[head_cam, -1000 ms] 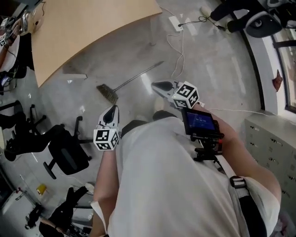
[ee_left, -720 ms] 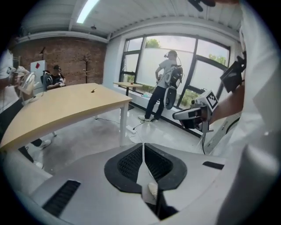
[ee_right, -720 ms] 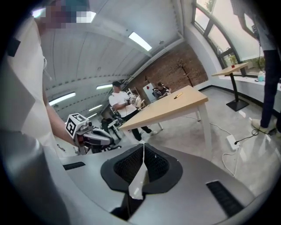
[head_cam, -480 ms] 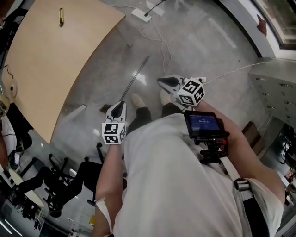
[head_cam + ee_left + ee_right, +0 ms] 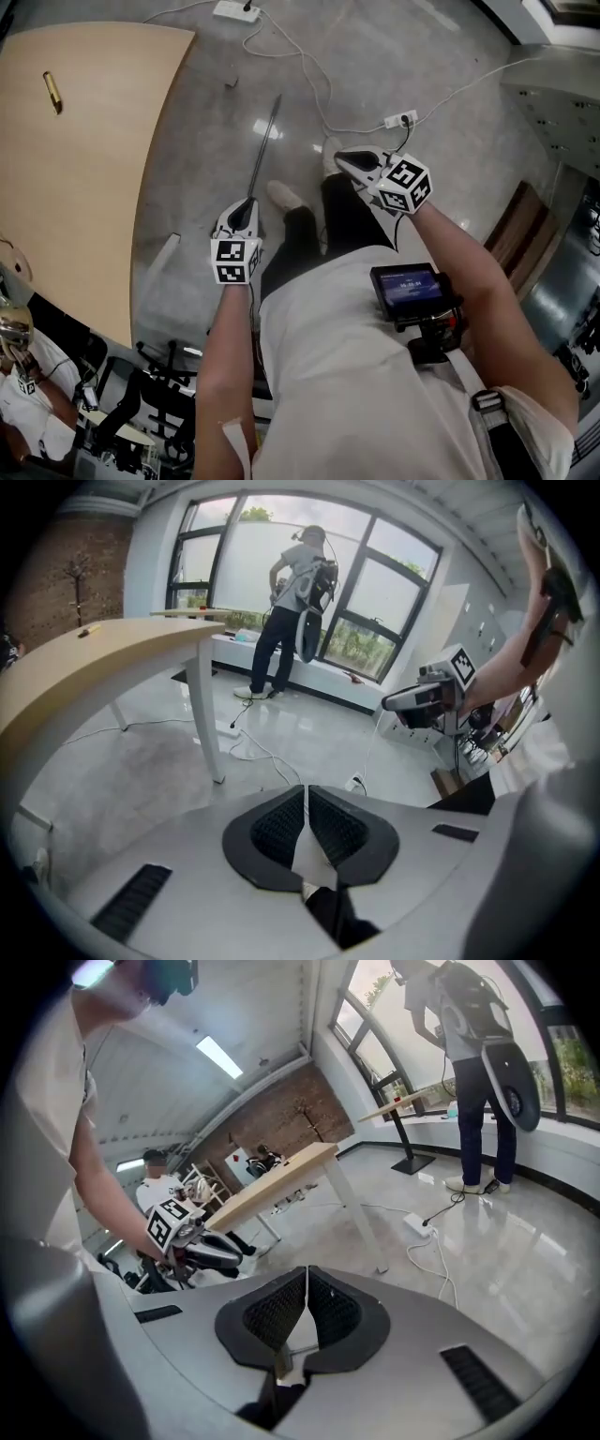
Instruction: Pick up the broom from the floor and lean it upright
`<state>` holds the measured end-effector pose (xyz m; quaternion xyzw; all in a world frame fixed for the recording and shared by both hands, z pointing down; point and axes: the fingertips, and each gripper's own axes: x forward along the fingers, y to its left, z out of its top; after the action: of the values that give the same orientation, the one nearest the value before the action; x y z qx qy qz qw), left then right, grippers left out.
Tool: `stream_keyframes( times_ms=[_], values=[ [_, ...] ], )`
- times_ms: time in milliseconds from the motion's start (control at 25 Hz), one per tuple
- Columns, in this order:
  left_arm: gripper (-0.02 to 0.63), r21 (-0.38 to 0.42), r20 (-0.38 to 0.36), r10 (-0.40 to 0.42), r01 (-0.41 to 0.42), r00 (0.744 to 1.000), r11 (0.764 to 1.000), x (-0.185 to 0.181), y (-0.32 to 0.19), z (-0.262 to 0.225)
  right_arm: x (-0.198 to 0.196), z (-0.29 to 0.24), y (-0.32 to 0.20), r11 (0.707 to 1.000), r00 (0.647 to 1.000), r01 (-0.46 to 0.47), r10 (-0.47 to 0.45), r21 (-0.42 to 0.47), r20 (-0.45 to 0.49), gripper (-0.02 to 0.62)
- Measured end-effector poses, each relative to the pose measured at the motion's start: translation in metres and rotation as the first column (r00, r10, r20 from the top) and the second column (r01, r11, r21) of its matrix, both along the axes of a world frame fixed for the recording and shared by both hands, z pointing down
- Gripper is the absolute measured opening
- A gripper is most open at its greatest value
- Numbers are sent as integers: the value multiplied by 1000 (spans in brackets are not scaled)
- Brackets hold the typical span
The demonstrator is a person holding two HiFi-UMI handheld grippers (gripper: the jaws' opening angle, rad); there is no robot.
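The broom [image 5: 264,142] lies on the grey floor, and only its thin metal handle shows in the head view. Its brush end is hidden under my left gripper [image 5: 247,203], which hangs above the handle's near end with its jaws shut and empty. In the left gripper view the pads [image 5: 305,791] meet with nothing between them. My right gripper [image 5: 340,157] is to the right of the handle, above a shoe [image 5: 331,150], also shut and empty [image 5: 307,1271]. Neither gripper view shows the broom.
A curved wooden table [image 5: 75,141] stands left of the broom. White cables [image 5: 309,75], a power strip [image 5: 232,9] and a plug block [image 5: 399,120] lie beyond it. A drawer cabinet [image 5: 562,103] is at the right, chairs [image 5: 150,394] at the lower left. A person [image 5: 298,592] stands by the window.
Both grippers have come down and forward, staying shut. The head has tipped over the broom, so the left gripper now covers the brush end and the handle points away.
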<state>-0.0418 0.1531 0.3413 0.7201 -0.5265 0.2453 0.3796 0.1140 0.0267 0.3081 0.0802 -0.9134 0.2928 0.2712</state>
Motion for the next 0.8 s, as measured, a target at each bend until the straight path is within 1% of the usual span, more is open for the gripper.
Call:
stream_keyframes(
  times_ms=[80,200,320,400,520,600,680,800],
  values=[
    [20,-38,-2,44,-44,999,998,14,-13,24,12,27,-11,1000,1000,3,-3,-25,-13,18],
    [20,-108,-2,113,-113,994,988,38,-36,66,34,75,-34,997,999,24,-26,-72,-28,18],
    [20,-147,-1,143,-142,990,979,48,-42,98,43,101,-46,995,997,61,-64,-78,-35,18],
    [20,-158,0,138,-136,990,978,45,-36,111,42,105,-44,994,995,88,-90,-66,-41,18],
    [20,-170,2,92,-90,996,981,44,-41,141,47,123,-52,992,992,113,-116,-52,-45,18],
    [20,-192,-1,63,-62,998,979,50,-56,178,54,153,-70,991,991,122,-125,-60,-47,18],
    [21,-214,-9,55,-55,998,975,56,-72,220,58,192,-90,989,990,124,-129,-76,-55,18],
    [20,-205,-2,60,-60,998,977,60,-92,265,57,233,-112,991,991,118,-122,-71,-59,18]
  ],
)
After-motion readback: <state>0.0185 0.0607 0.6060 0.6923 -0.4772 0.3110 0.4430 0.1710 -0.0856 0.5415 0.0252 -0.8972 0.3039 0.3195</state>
